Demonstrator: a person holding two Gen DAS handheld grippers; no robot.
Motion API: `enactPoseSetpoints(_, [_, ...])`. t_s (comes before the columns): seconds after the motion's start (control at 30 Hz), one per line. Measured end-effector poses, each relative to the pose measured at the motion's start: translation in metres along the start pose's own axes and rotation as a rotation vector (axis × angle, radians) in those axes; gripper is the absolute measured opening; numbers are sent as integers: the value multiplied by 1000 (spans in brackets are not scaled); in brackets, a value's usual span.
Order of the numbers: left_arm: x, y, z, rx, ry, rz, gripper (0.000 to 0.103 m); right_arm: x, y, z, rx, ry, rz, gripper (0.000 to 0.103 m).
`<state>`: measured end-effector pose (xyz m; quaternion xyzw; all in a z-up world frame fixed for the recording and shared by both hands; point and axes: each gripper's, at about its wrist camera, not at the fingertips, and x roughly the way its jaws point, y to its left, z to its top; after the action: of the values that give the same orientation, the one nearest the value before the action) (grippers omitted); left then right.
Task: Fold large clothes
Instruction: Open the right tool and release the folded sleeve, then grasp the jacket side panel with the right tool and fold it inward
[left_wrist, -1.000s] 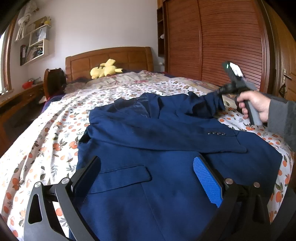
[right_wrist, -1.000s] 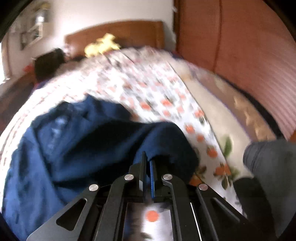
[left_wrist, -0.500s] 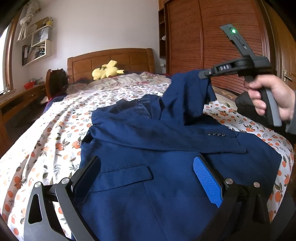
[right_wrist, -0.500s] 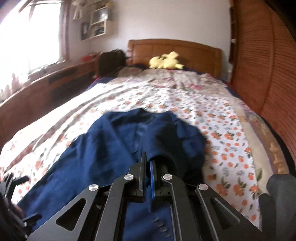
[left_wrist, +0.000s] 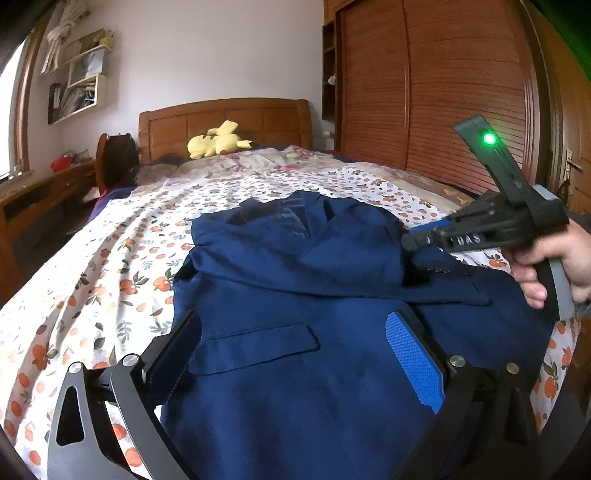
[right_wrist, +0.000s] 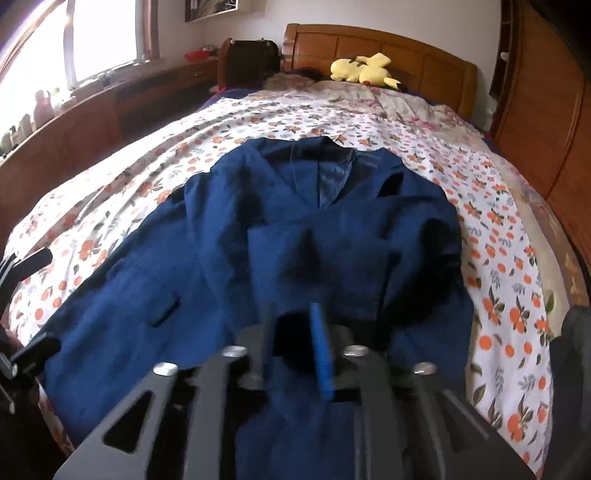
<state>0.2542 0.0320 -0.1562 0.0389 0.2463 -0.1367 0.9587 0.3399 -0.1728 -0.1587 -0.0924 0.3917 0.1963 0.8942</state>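
A navy blue suit jacket (left_wrist: 295, 332) lies face up on the flowered bedspread (left_wrist: 92, 295), collar toward the headboard; it also shows in the right wrist view (right_wrist: 295, 229). Its right sleeve (right_wrist: 332, 266) lies folded across the chest. My left gripper (left_wrist: 295, 354) is open and empty, low over the jacket's lower front near the pocket flap (left_wrist: 255, 347). My right gripper (right_wrist: 295, 332) hovers just above the folded sleeve, jaws slightly apart, with no cloth between them. It also shows in the left wrist view (left_wrist: 410, 242) at the jacket's right side.
A yellow plush toy (left_wrist: 218, 142) lies by the wooden headboard (left_wrist: 221, 118). A wooden wardrobe (left_wrist: 443, 92) runs along the right side of the bed. A desk and chair (right_wrist: 243, 59) stand left of the bed under the window.
My right gripper carried the right sleeve up and over onto the jacket's chest, lowered it, then opened and let it go. The left gripper stayed put.
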Motion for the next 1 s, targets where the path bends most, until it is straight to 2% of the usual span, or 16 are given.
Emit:
enactPoseSetpoints(0.13, [-6, 2, -1, 1, -8, 5, 100, -9, 4, -7, -4, -8, -7, 34])
enactPoseSetpoints(0.23, [-9, 3, -2, 3, -9, 11, 100, -10, 1, -7, 6, -18, -32, 50])
enactPoseSetpoints(0.27, [-10, 4, -3, 4, -10, 13, 100, -9, -1, -6, 9, -20, -48, 51])
enactPoseSetpoints(0.67, [-13, 11, -10, 9, 6, 42, 100, 51, -41, -9, 132, 62, -130, 52])
enactPoseSetpoints(0.8, [-13, 12, -11, 11, 7, 47, 100, 70, -51, -14, 182, 106, -112, 56])
enactPoseSetpoints(0.93, [-13, 13, -11, 9, 9, 53, 100, 77, -50, -15, 185, 128, -101, 55])
enactPoseSetpoints(1.0, [-13, 13, -10, 6, 7, 53, 100, 76, -47, -14, 169, 132, -80, 41])
